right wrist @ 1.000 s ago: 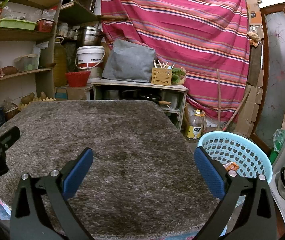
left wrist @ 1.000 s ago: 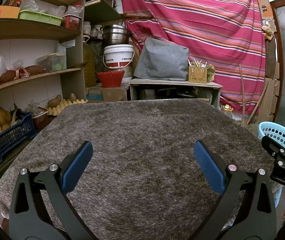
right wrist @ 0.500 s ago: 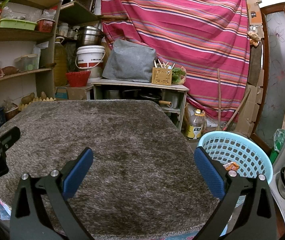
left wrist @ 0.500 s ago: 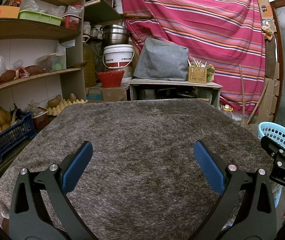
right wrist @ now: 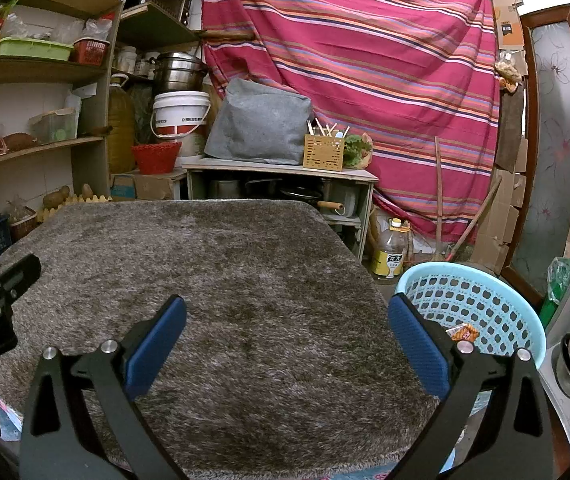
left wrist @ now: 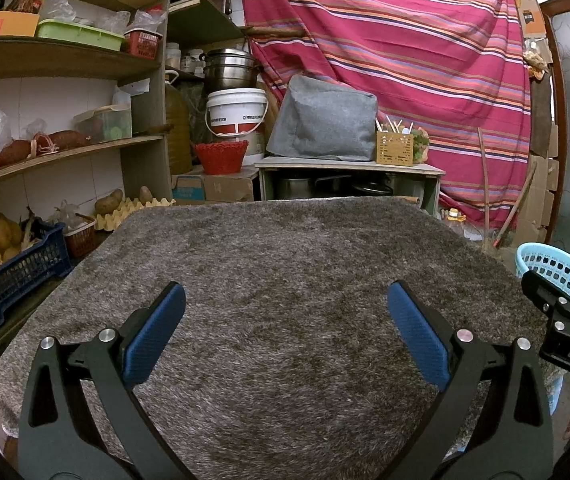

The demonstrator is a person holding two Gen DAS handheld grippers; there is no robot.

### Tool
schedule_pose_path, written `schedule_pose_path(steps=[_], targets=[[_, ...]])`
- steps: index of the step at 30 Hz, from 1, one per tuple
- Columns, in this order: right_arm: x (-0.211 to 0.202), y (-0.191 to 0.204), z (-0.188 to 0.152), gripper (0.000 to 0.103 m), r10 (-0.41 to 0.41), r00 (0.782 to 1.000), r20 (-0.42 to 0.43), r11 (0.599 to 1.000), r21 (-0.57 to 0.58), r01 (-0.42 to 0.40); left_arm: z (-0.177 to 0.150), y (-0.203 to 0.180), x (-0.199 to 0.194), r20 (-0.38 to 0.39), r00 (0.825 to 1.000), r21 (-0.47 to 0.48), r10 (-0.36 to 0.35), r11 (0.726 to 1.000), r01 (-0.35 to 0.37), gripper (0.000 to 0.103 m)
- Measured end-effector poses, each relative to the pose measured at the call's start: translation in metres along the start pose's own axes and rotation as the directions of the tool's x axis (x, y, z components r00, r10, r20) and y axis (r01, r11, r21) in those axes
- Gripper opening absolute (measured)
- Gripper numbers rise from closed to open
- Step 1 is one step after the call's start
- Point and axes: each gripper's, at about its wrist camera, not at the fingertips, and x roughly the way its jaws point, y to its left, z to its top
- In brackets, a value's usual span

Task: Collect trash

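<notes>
Lettering "DAS" marks the right hand-held gripper (right wrist: 287,332); left hand-held gripper (left wrist: 287,330) likewise gapes wide, empty.

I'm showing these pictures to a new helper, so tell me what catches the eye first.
A shaggy grey-brown rug covers the table and fills the middle, with an open claw hovering over it in each view: the left claw and the right claw. Behind hangs a big red striped cloth. To the right of the table stands a light blue basket with an orange wrapper inside.

No visible change (both views).
</notes>
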Motion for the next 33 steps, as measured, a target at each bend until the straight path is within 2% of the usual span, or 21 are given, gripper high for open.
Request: schedule_pose_path(steps=[33], targets=[[0.001,-0.0023,-0.0004,0.099,0.004,1.0,-0.004,1.0,0.004,-0.004,0.0037,0.0048,-0.001,0.003,1.0,0.004,0.0,1.0,0.0,0.098]])
